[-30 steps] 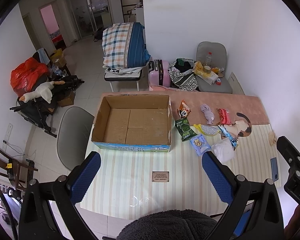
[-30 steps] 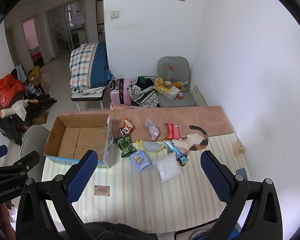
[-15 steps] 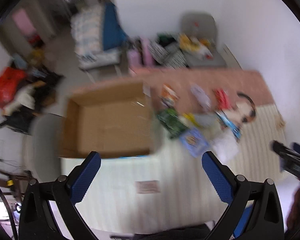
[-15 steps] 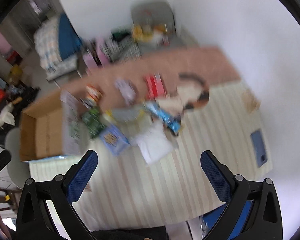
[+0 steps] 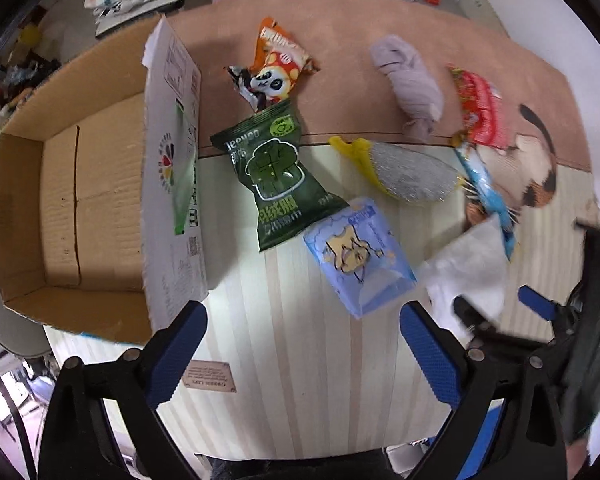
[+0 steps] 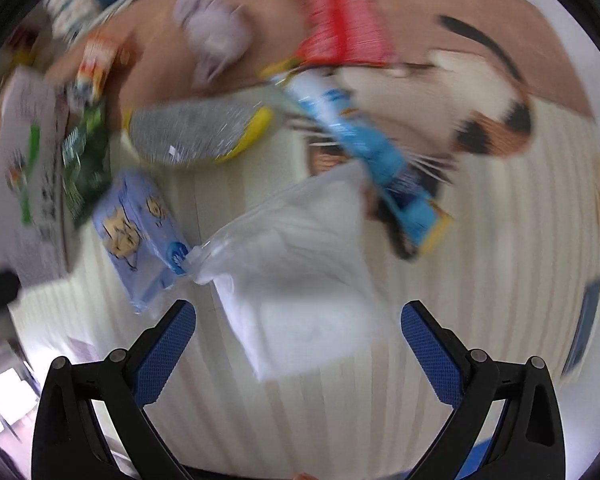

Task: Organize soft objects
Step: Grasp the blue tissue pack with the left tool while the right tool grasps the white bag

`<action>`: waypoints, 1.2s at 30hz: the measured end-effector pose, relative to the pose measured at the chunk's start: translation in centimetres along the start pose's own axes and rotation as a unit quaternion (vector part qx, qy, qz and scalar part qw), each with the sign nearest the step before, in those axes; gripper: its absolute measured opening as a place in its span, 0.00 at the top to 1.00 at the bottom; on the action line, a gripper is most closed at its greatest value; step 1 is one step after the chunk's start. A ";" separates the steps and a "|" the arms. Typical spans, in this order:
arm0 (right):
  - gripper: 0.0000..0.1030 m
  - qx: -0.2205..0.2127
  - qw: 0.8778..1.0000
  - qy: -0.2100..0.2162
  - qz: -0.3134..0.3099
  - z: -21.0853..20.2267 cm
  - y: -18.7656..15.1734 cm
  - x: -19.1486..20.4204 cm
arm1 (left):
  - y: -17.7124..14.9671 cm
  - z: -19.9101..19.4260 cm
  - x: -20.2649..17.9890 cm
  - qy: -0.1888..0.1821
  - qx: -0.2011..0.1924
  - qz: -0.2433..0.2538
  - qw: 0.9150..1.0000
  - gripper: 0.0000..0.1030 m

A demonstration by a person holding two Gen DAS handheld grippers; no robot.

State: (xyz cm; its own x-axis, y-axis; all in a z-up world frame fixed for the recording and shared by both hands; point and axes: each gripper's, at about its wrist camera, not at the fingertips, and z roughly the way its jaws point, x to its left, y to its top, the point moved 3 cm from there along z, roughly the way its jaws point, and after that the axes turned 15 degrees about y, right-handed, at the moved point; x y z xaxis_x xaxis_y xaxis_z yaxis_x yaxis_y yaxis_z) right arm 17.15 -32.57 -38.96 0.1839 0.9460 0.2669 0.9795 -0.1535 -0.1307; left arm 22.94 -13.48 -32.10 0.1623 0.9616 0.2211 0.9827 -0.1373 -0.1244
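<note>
Soft packets lie on the striped table (image 5: 300,344): a green snack bag (image 5: 278,178), a light blue tissue pack (image 5: 358,254), a white plastic pouch (image 6: 296,280), a grey-and-yellow pouch (image 5: 404,174), a lilac cloth (image 5: 410,88), a red packet (image 5: 480,106), an orange panda packet (image 5: 274,68) and a blue tube packet (image 6: 364,136). My left gripper (image 5: 302,340) is open and empty, just in front of the tissue pack. My right gripper (image 6: 298,336) is open, low over the white pouch; it also shows in the left wrist view (image 5: 496,312).
An empty open cardboard box (image 5: 72,204) stands on the table's left, its flap beside the green bag. A small label card (image 5: 208,376) lies near the front edge. A phone (image 6: 584,320) lies at the far right. The right wrist view is motion-blurred.
Both grippers have dropped from high above the table to just over the packets, staying open. The right gripper has come in over the white pouch.
</note>
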 end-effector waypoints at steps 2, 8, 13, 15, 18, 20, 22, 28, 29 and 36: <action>0.00 0.025 0.999 -0.021 -0.024 2.3 0.2 0.0 | 0.7 0.9 -0.5 -0.003 0.011 0.001 1.000 0.04; 0.09 0.008 0.998 -0.017 0.053 2.5 -0.8 -4.5 | 1.8 3.7 -2.9 -0.018 0.052 -0.001 0.998 0.04; 0.09 0.016 0.996 0.010 0.082 2.9 -1.4 -6.2 | 2.7 7.3 -5.1 -0.057 0.109 -0.037 0.992 0.04; 0.09 0.016 0.997 0.009 0.080 3.5 -1.4 -6.2 | 3.1 9.0 -5.9 -0.069 0.131 -0.053 0.988 0.04; 0.09 0.022 0.996 0.010 0.081 4.1 -0.9 -6.5 | 3.5 11.0 -6.5 -0.051 0.147 -0.057 0.986 0.04; 0.09 0.030 0.996 0.009 0.080 4.7 -0.6 -6.4 | 3.5 12.0 -6.7 -0.035 0.148 -0.052 0.987 0.08; 0.09 0.038 0.996 0.007 0.079 4.9 -0.7 -6.4 | 3.3 12.6 -6.9 -0.013 0.141 -0.041 0.989 0.25; 0.17 0.037 0.994 0.021 0.100 7.0 -1.9 -6.4 | 1.6 11.5 -7.4 0.027 0.080 -0.005 0.996 0.55; 0.19 0.035 0.994 0.022 0.103 7.0 -2.1 -6.5 | 1.0 11.3 -7.3 0.036 0.071 0.001 0.997 0.56; 0.23 0.020 0.993 0.052 0.108 5.8 -4.7 -4.9 | -3.7 8.2 -5.4 0.050 0.002 0.035 0.998 0.59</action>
State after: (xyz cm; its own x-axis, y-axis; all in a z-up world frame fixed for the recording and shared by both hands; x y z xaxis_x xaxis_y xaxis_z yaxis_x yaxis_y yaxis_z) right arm 11.18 -34.88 -45.20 0.3997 0.8572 0.3248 0.9122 -0.3371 -0.2330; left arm 17.66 -16.22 -40.80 0.2391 0.9212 0.3070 0.9682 -0.2023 -0.1472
